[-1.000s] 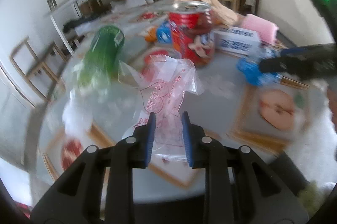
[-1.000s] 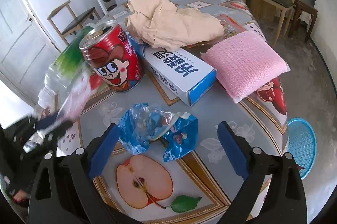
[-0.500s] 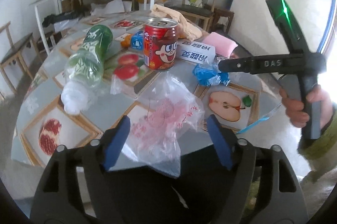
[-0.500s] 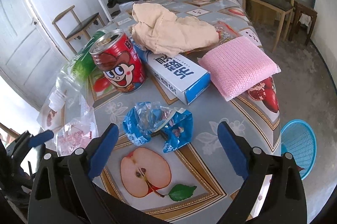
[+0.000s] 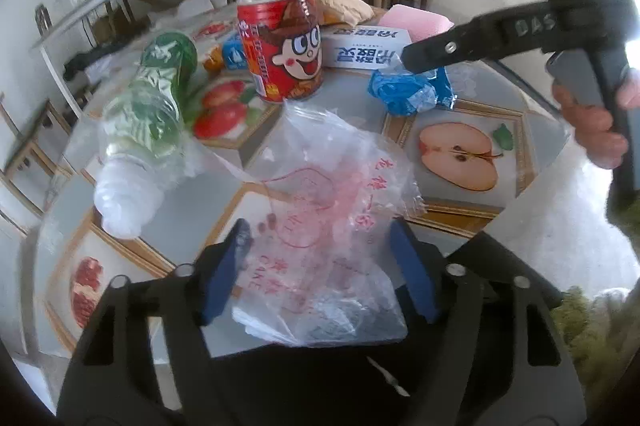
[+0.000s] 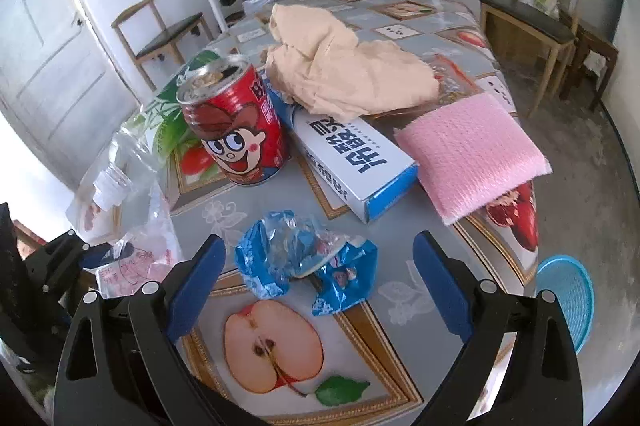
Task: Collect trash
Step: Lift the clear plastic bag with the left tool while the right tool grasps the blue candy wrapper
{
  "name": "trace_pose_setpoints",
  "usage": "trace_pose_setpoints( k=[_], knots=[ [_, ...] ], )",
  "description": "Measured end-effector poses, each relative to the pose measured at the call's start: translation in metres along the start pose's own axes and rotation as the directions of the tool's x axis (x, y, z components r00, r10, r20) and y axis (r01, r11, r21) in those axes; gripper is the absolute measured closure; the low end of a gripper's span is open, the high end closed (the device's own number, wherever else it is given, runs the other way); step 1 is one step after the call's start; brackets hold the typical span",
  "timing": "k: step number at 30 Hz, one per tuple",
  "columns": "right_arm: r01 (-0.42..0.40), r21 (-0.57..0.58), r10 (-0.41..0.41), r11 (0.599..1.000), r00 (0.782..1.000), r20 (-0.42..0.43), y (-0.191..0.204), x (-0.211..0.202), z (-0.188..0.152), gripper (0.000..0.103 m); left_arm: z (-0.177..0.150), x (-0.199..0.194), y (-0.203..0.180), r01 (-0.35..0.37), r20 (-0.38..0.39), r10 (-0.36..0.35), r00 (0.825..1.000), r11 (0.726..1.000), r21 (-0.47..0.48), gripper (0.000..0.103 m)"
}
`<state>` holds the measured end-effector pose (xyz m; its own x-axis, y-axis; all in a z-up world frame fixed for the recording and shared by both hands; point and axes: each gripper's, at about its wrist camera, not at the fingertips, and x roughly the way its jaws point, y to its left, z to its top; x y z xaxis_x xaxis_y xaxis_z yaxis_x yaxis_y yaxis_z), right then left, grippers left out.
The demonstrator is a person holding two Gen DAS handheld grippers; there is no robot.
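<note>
A clear plastic bag with red print (image 5: 328, 218) lies at the table's near edge between the fingers of my open left gripper (image 5: 320, 266); it also shows in the right wrist view (image 6: 128, 258). A crumpled blue wrapper (image 6: 304, 258) lies on the table just ahead of my open, empty right gripper (image 6: 320, 282); it shows in the left wrist view (image 5: 408, 90) too. A red can (image 6: 236, 122) stands upright behind it. A green-labelled plastic bottle (image 5: 148, 122) lies on its side at the left.
A white and blue box (image 6: 352, 154), a pink sponge (image 6: 468, 154) and a beige cloth (image 6: 344, 66) lie behind the wrapper. A blue basket (image 6: 568, 294) stands on the floor right of the table (image 6: 400, 326). Chairs and a white shelf table stand behind.
My left gripper opened from shut on the plastic bag a second ago and now stands open around it, closer to the table. My right gripper moved slightly closer to the blue wrapper.
</note>
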<state>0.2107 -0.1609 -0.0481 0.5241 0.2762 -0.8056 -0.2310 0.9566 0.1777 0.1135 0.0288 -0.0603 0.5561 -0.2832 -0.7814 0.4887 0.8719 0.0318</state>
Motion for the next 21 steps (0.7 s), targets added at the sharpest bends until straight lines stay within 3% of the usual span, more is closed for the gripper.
trace_pose_setpoints(
  k=[4, 11, 16, 21],
  knots=[
    [-0.008, -0.011, 0.008, 1.000, 0.999, -0.037, 0.002, 0.011, -0.002, 0.011, -0.001, 0.000, 0.005, 0.016, -0.003, -0.016, 1.000, 0.999, -0.047, 0.054],
    [0.022, -0.012, -0.023, 1.000, 0.997, -0.072, 0.005, 0.021, -0.013, 0.011, -0.001, -0.002, 0.009, 0.021, 0.007, -0.020, 1.000, 0.996, -0.091, 0.066],
    [0.038, 0.006, -0.038, 0.999, 0.996, -0.077, 0.002, 0.021, -0.015, 0.023, -0.001, -0.006, 0.009, 0.017, 0.030, -0.014, 0.999, 0.994, -0.104, 0.075],
    [0.035, 0.035, -0.032, 0.999, 0.997, -0.077, -0.003, 0.017, -0.016, 0.039, -0.002, -0.010, 0.010, 0.013, 0.046, -0.008, 0.999, 0.993, -0.116, 0.077]
  ],
)
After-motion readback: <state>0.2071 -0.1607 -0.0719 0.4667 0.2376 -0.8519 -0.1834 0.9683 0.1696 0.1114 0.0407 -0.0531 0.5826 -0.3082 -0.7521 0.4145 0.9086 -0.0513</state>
